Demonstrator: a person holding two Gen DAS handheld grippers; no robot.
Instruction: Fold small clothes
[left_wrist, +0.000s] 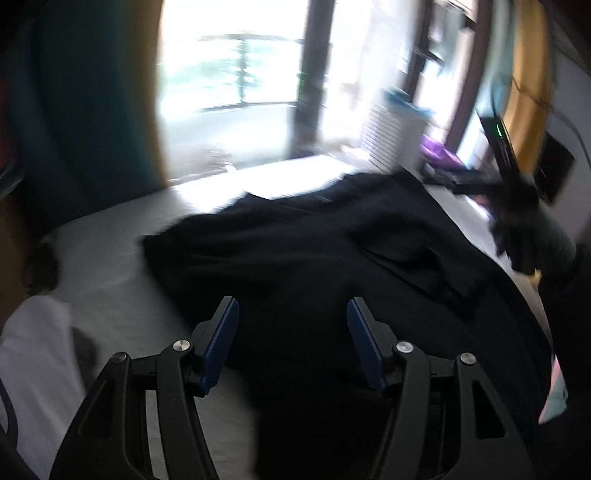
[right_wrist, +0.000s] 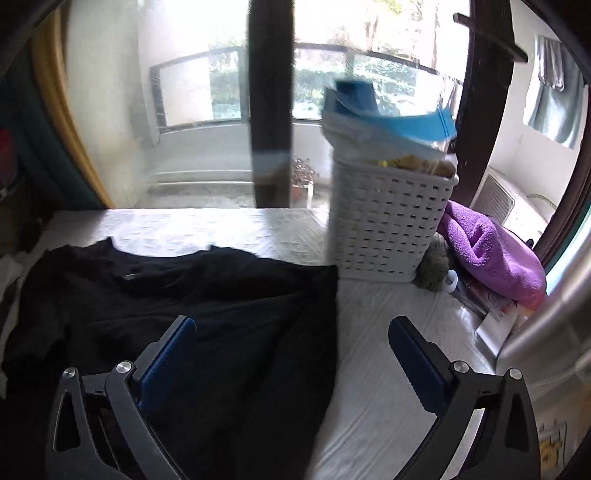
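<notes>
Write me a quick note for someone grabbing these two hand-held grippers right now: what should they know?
Left gripper: open, holding nothing, above the black garment.
Right gripper: open wide, empty, over the garment's right edge.
The garment lies rumpled and partly doubled over on the white bed sheet, released by both. White laundry basket stands behind it, purple towel beside it.
Left: smooth and finish the fold.

Garment: the crumpled black cloth garment (right_wrist: 177, 295) lies on the white-sheeted bed (right_wrist: 388, 332), toward its left.
Basket: the white woven plastic laundry basket (right_wrist: 388, 225) stands on the bed, behind and right of the garment.
Towel: the purple fleece towel (right_wrist: 491, 254) lies right of the basket.
</notes>
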